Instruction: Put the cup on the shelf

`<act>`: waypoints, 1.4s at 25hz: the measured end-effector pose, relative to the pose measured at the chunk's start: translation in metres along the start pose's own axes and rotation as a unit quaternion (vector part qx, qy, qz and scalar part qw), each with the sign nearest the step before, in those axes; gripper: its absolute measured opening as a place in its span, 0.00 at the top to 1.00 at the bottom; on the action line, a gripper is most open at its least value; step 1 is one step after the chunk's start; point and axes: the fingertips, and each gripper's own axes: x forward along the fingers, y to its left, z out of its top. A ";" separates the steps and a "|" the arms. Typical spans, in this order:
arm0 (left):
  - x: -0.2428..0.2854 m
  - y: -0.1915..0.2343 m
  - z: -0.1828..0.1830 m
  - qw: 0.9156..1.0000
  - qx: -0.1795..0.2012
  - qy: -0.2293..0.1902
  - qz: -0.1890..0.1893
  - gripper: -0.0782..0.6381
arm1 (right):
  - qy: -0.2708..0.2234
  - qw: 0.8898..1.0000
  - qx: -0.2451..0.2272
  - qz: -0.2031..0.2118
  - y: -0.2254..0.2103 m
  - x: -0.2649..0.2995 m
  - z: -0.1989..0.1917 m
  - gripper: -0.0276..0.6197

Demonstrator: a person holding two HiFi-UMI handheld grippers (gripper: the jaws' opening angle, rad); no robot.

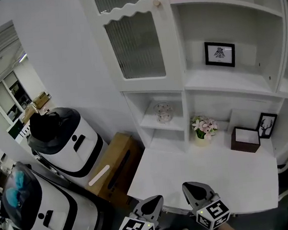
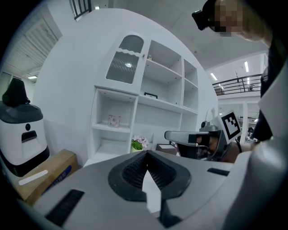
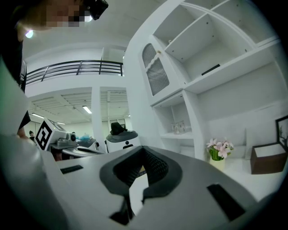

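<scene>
Okay, both my jaws are clenched on nothing. My left gripper [image 1: 152,201] and right gripper [image 1: 191,188] hover side by side at the near edge of the desk [image 1: 239,171], well apart from the cup [image 1: 163,112]. It's glass, standing on the shelf [image 1: 152,122] in the left cubby, above the flowers [image 1: 204,128]. It sits upright, mouth up, long axis vertical. That looks stable, so I judge there's nothing to carry.

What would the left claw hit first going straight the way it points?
Probably the white countertop, since the left claw tips slightly downward; the flower pot sits farther along that line. Depth is unclear.
</scene>
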 end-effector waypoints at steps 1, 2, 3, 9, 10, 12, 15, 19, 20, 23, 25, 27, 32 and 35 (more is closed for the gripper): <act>-0.003 0.001 -0.001 1.000 -0.002 -0.001 0.003 0.88 | 0.000 1.000 -0.002 0.002 0.003 0.000 -0.001 0.95; -0.006 0.001 -0.002 1.000 -0.003 -0.002 0.006 0.88 | 0.000 1.000 -0.004 0.003 0.006 -0.001 -0.001 0.95; -0.009 0.002 -0.003 1.000 -0.004 -0.003 0.007 0.88 | 0.000 1.000 -0.006 0.003 0.009 -0.001 -0.001 0.95; -0.028 0.015 -0.004 1.000 -0.009 -0.010 0.006 0.88 | -0.002 1.000 -0.011 -0.006 0.023 0.006 0.002 0.95; -0.032 0.019 -0.005 1.000 -0.010 -0.010 0.005 0.88 | -0.003 1.000 -0.011 -0.009 0.026 0.008 0.003 0.95; -0.039 0.028 -0.005 1.000 -0.011 -0.010 0.001 0.88 | -0.004 1.000 -0.011 -0.015 0.035 0.013 0.004 0.95; -0.050 0.042 -0.004 1.000 -0.014 -0.013 -0.008 0.88 | -0.001 1.000 -0.012 -0.027 0.048 0.020 0.002 0.95; -0.064 0.059 -0.004 1.000 -0.014 -0.016 -0.023 0.88 | 0.001 0.999 -0.011 -0.050 0.065 0.027 -0.003 0.95; -0.068 0.063 -0.004 0.999 -0.012 -0.018 -0.025 0.88 | 0.001 0.998 -0.011 -0.056 0.069 0.028 -0.004 0.95; -0.080 0.079 -0.002 0.999 -0.009 -0.027 -0.029 0.88 | 0.005 0.997 -0.014 -0.072 0.082 0.031 -0.008 0.95; -0.087 0.088 -0.002 0.999 -0.010 -0.030 -0.033 0.88 | 0.006 0.996 -0.016 -0.086 0.090 0.031 -0.008 0.95; -0.093 0.094 -0.003 0.999 -0.008 -0.030 -0.039 0.88 | 0.006 0.995 -0.016 -0.099 0.097 0.030 -0.008 0.95; -0.107 0.106 -0.011 0.998 -0.008 -0.027 -0.058 0.88 | 0.008 0.992 -0.017 -0.125 0.116 0.029 -0.012 0.95; -0.114 0.109 -0.014 0.997 -0.008 -0.025 -0.073 0.88 | 0.009 0.990 -0.015 -0.139 0.126 0.027 -0.017 0.95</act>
